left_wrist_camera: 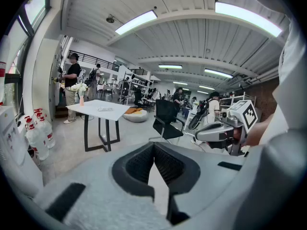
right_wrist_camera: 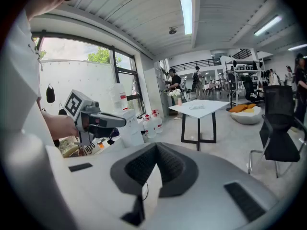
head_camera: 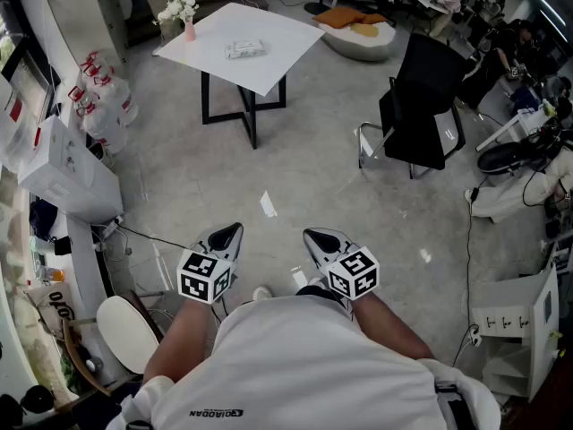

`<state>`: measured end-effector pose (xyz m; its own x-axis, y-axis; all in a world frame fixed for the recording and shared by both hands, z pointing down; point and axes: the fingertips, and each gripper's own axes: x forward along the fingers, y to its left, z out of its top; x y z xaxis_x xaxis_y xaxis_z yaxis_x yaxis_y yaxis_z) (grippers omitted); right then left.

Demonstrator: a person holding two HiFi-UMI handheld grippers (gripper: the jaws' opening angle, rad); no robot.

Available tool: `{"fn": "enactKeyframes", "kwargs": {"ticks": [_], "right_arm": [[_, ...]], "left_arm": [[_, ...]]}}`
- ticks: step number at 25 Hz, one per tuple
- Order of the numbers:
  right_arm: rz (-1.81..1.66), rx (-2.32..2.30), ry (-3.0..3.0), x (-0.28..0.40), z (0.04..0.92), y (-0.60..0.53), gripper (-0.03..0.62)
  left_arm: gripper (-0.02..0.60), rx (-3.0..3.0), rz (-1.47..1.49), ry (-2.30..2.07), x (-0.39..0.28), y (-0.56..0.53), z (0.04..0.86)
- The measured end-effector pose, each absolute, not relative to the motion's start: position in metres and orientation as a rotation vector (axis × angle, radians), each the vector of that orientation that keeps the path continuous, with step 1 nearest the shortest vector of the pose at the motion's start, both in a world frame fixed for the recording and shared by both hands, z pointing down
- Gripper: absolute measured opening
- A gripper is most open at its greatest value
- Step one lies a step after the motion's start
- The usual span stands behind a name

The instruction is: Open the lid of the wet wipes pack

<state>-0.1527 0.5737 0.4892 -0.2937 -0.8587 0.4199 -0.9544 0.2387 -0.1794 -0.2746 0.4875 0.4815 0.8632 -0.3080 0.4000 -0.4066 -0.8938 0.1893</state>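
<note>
The wet wipes pack [head_camera: 244, 49] lies flat on a white square table [head_camera: 269, 70] far ahead across the floor; it shows small in the left gripper view [left_wrist_camera: 104, 109] and the right gripper view [right_wrist_camera: 196, 107]. Whether its lid is up is too small to tell. My left gripper [head_camera: 228, 234] [left_wrist_camera: 154, 145] and right gripper [head_camera: 313, 237] [right_wrist_camera: 156, 146] are held close to my body, side by side, well short of the table. Each one's jaws meet at the tip with nothing between them.
A pink vase of white flowers [head_camera: 185, 16] stands on the table's far corner. A black office chair [head_camera: 419, 106] is to the right, a beanbag with orange cushions [head_camera: 358, 27] beyond. Water jugs [head_camera: 106, 97] and white boxes [head_camera: 63, 168] line the left. People stand in the background.
</note>
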Motion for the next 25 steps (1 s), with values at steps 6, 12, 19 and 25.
{"fn": "enactKeyframes", "kwargs": {"ticks": [6,12,19,25], "right_arm": [[0.59,1.703,-2.282,-0.152,0.489,0.573,0.005],[0.611,1.692,-2.308,-0.156,0.485,0.573,0.006],[0.593,1.69,-2.297,-0.161,0.482,0.57,0.006],[0.567,1.679,-2.317,-0.166,0.481,0.569,0.006]], "left_arm": [[0.0,2.776,0.524,-0.534,-0.271,0.488,0.481],[0.0,2.779,0.515,-0.517,-0.267,0.491,0.478],[0.0,2.781,0.498,-0.499,-0.269,0.494,0.475],[0.0,2.78,0.507,-0.486,-0.27,0.496,0.48]]}}
